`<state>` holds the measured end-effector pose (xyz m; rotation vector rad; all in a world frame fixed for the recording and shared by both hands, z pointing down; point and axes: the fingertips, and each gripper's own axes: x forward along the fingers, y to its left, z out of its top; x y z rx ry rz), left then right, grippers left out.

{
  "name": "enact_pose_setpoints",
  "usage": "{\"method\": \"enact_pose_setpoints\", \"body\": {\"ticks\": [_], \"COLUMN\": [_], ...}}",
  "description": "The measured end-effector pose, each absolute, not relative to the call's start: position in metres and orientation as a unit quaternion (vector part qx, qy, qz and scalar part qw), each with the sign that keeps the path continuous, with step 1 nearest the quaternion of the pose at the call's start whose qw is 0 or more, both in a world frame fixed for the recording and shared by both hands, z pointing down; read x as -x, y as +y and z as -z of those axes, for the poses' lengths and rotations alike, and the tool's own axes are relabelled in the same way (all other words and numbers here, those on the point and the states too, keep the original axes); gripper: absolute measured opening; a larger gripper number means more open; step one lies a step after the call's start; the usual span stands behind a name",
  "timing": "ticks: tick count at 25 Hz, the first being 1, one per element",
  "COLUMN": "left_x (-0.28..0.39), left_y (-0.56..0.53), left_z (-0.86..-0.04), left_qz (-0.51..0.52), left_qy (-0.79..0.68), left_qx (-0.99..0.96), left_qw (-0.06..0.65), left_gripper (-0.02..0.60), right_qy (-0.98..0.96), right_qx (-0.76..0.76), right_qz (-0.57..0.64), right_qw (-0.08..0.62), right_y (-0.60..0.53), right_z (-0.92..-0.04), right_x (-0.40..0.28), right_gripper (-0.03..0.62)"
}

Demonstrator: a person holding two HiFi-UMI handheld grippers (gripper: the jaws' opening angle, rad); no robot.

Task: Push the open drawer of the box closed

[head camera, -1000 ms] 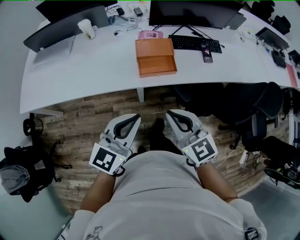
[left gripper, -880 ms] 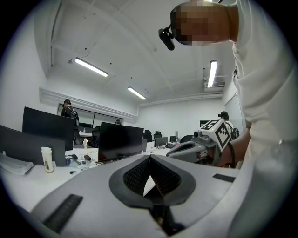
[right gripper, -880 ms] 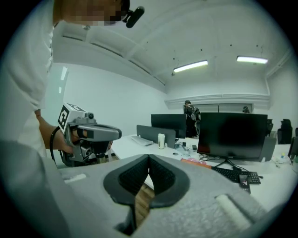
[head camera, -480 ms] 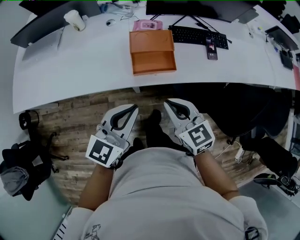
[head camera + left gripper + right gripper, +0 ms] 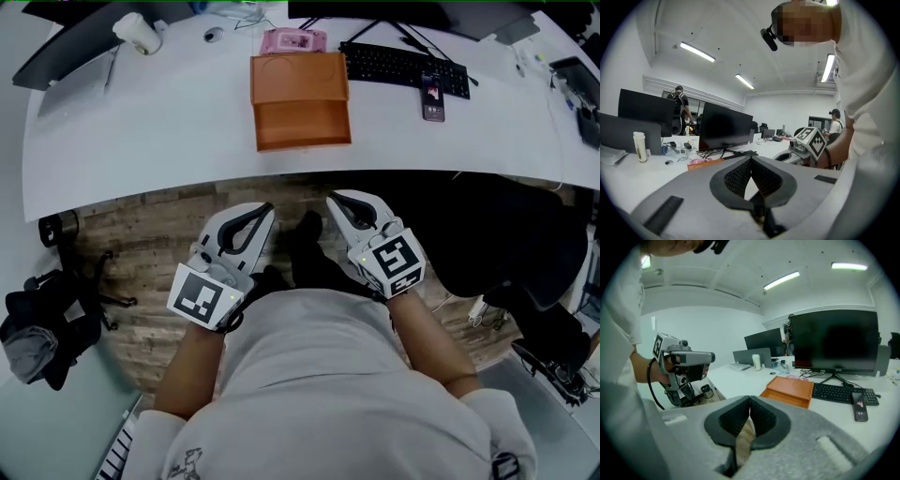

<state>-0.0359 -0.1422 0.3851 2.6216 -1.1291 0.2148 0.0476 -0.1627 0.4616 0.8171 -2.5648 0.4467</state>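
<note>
Hovering short of the counter's (image 5: 141,141) near edge, the left hand-held gripper (image 5: 266,209) and right hand-held gripper (image 5: 331,200) are pinched shut and empty, well apart from the orange box (image 5: 298,77) mid-counter, whose drawer (image 5: 302,127) opens toward them; likely risk: an off-centre shove slides the whole box back.

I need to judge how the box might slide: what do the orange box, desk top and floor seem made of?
Orange box: likely plastic or painted board, matte; even colour, no grain.
Desk top: seemingly white laminate, smooth; uniform, faint sheen.
Floor: wood-look planks, wood or vinyl; grain and seams show.
</note>
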Motion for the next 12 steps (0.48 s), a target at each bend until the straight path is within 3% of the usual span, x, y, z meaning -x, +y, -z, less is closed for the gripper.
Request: {"method": "enact_pose_setpoints", "body": {"ticks": [12], "left_x": [0.040], "left_y": [-0.167], "left_z": [-0.435], "left_qz": [-0.096], "left_qy": [-0.395], "left_qx": [-0.900], "left_qw": [0.157], "left_gripper": [0.000], "right_qy": [-0.913], "right_qx": [-0.298], "right_qz": [-0.173], "right_qw": [0.218], "right_y": [-0.199], "right_z": [-0.511], "right_x": [-0.039], "right_gripper": [0.048]}}
